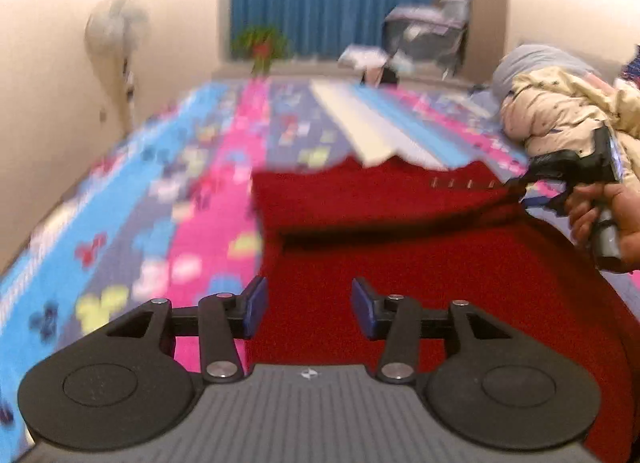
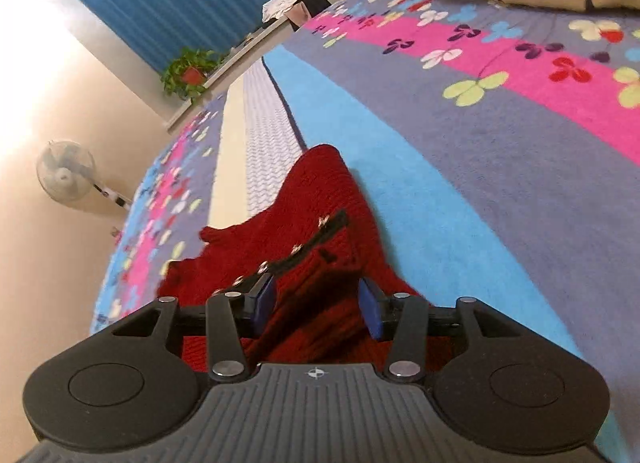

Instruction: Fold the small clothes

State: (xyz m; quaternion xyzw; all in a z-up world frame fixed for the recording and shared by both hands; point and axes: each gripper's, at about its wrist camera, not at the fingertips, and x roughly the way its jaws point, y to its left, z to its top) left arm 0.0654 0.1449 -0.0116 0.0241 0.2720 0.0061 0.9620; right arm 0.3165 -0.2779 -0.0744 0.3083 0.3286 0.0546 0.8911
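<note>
Our red knitted garment lies across the lower middle and right of the left wrist view, on the flowered bedspread of pink, blue and grey stripes, with one edge doubled over. Our left gripper hangs above the cloth's near left edge, jaws partly apart and nothing between them. Our right gripper is also partly open; red knit sits in the gap, but the pads do not seem to press it. A hand carries it at the right edge of the left view. To fold well, we would judge it best to let the layer settle flat, then pinch matching corners together and carry them evenly so the fold line stays straight.
</note>
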